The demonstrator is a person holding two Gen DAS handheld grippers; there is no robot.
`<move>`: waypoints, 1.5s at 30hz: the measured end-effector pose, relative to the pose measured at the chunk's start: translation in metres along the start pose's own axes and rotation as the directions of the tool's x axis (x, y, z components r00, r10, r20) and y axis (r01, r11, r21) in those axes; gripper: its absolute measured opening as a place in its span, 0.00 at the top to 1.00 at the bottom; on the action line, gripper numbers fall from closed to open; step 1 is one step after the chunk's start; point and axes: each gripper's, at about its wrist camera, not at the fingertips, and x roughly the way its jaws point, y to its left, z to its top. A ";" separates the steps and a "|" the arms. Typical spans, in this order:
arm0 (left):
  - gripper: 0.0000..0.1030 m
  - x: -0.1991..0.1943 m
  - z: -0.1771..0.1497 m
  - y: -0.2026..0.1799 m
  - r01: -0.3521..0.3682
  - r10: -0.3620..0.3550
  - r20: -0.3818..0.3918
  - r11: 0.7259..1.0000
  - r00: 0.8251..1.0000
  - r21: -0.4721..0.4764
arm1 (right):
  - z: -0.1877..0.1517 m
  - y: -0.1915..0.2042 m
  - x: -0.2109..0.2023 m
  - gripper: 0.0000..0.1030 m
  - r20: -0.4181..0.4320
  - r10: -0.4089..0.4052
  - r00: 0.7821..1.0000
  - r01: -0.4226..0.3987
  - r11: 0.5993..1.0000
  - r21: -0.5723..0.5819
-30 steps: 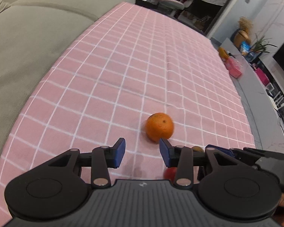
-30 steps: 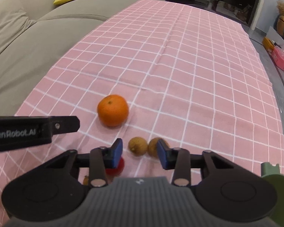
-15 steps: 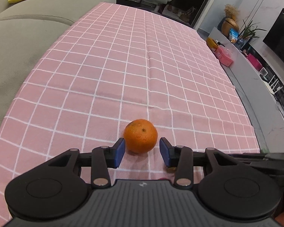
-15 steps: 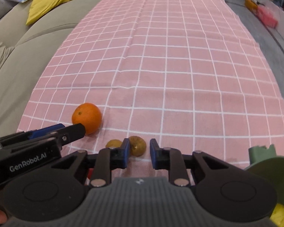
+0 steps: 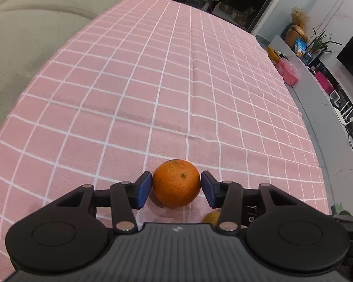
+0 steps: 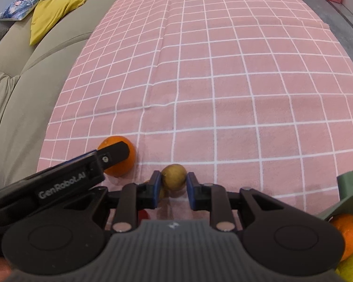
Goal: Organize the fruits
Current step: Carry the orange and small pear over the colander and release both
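On the left edge of both views runs a grey-green fabric sofa (image 5: 23, 47), with a yellow cushion (image 6: 56, 11) lying on it in the right wrist view. Beside it spreads the pink tablecloth with a white grid (image 5: 176, 94), and the fruit sits near its close edge.

Farthest left of the fruit is the round orange (image 5: 176, 183), resting on the cloth between the blue pads of the left gripper (image 5: 176, 189). Its jaws are opening — the pads stand just beside the peel on either side, and I cannot tell whether they touch it. From the right wrist view one black finger (image 6: 113, 154) of that gripper crosses in front of the orange.

Just right of it, the small round yellow-brown fruit (image 6: 174, 176) sits between the pads of the right gripper (image 6: 173, 188), whose jaws are closed in on it, nipping it from both sides. A second small brownish fruit (image 5: 211, 217) peeps out beside it, and a red fruit (image 6: 143, 215) shows under the gripper body.

At the far right a dark green container (image 6: 348, 188) holds another orange (image 6: 348, 232) and something yellow-green — only partly visible.
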 end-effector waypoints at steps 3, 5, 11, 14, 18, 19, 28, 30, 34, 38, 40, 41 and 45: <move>0.47 0.002 0.000 0.000 -0.004 0.004 -0.013 1.000 1.000 -0.006 | 0.001 -0.001 0.000 0.82 -0.004 0.004 1.000 -0.004 1.000 0.004; 0.47 0.003 -0.001 0.004 0.006 -0.007 -0.026 1.000 1.000 -0.025 | 0.000 -0.002 -0.001 0.82 -0.001 0.003 1.000 -0.003 1.000 -0.003; 0.50 -0.001 -0.003 0.009 0.006 -0.007 -0.026 0.999 1.000 -0.054 | 0.000 0.002 -0.002 0.82 0.011 -0.008 1.000 0.008 1.000 -0.020; 0.50 -0.010 -0.001 0.007 0.016 -0.016 -0.015 0.998 1.000 -0.053 | 0.000 0.004 -0.010 0.82 0.029 -0.007 1.000 0.008 0.999 -0.036; 0.51 -0.025 0.002 0.002 0.032 -0.032 -0.001 0.998 0.999 -0.050 | -0.002 0.009 -0.027 0.82 0.063 -0.012 0.998 0.017 0.997 -0.071; 0.51 -0.029 0.003 0.001 0.037 -0.036 0.003 0.998 0.999 -0.051 | -0.003 0.010 -0.032 0.82 0.071 -0.012 0.997 0.017 0.997 -0.076; 0.51 -0.073 -0.001 -0.027 0.079 -0.079 0.024 0.997 0.997 0.005 | -0.027 0.010 -0.094 0.82 0.163 -0.007 0.987 0.036 0.984 -0.176; 0.51 -0.084 -0.005 -0.036 0.101 -0.102 0.028 0.995 0.994 0.027 | -0.037 0.006 -0.111 0.82 0.184 -0.006 0.983 0.043 0.980 -0.196; 0.51 -0.106 -0.017 -0.061 0.145 -0.148 0.028 0.984 0.989 0.101 | -0.058 -0.011 -0.144 0.82 0.224 -0.018 0.974 0.068 0.974 -0.216; 0.51 -0.120 -0.032 -0.089 0.186 -0.191 0.013 0.966 0.981 0.179 | -0.082 -0.036 -0.172 0.82 0.250 -0.059 0.967 0.112 0.973 -0.203; 0.51 -0.124 -0.040 -0.102 0.213 -0.217 -0.004 0.955 0.976 0.204 | -0.093 -0.051 -0.183 0.82 0.255 -0.081 0.964 0.129 0.975 -0.181; 0.51 -0.125 -0.044 -0.109 0.226 -0.228 -0.015 0.949 0.973 0.220 | -0.099 -0.058 -0.188 0.82 0.257 -0.094 0.962 0.140 0.976 -0.168; 0.50 -0.127 -0.060 -0.131 0.251 -0.246 -0.055 0.925 0.968 0.284 | -0.121 -0.086 -0.203 0.82 0.254 -0.136 0.958 0.168 0.980 -0.108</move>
